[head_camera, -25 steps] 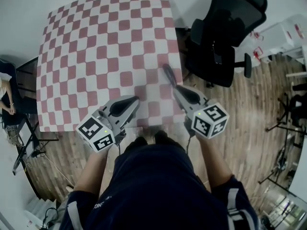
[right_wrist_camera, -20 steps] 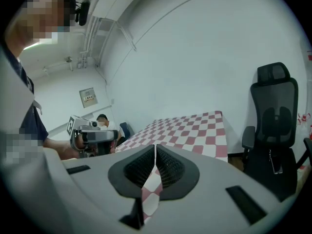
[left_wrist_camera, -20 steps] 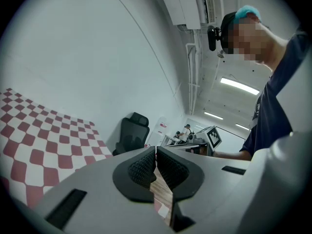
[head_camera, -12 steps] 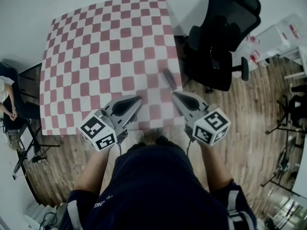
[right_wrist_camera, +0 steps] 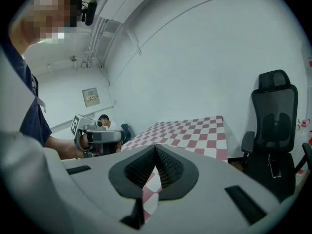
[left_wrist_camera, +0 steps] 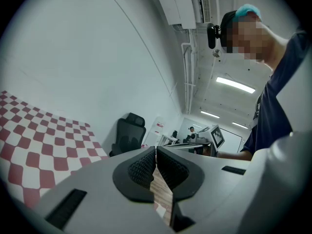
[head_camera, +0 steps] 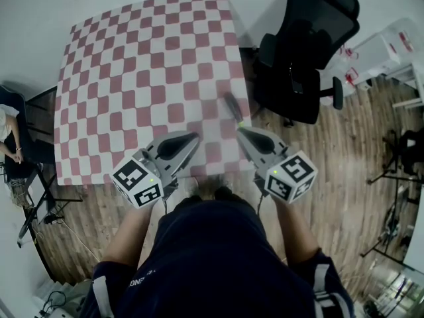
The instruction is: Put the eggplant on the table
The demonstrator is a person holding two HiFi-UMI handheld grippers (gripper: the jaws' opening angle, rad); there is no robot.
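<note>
The eggplant (head_camera: 232, 106), dark and slender, lies on the red-and-white checked table (head_camera: 146, 65) near its front right edge. My right gripper (head_camera: 240, 130) is just behind the eggplant's near end, shut and empty. In the right gripper view the jaws (right_wrist_camera: 155, 146) meet at the tip with only the checked cloth showing past them; the eggplant is hidden there. My left gripper (head_camera: 193, 136) hovers over the table's front edge, also shut with nothing held (left_wrist_camera: 156, 150).
A black office chair (head_camera: 305, 52) stands right of the table, seen too in the right gripper view (right_wrist_camera: 273, 126). White boxes (head_camera: 391, 45) sit at the far right on the wood floor. A seated person (head_camera: 6, 138) is left of the table.
My right gripper has drawn back a little from the eggplant, which stays lying on the cloth. The left gripper has barely moved.
</note>
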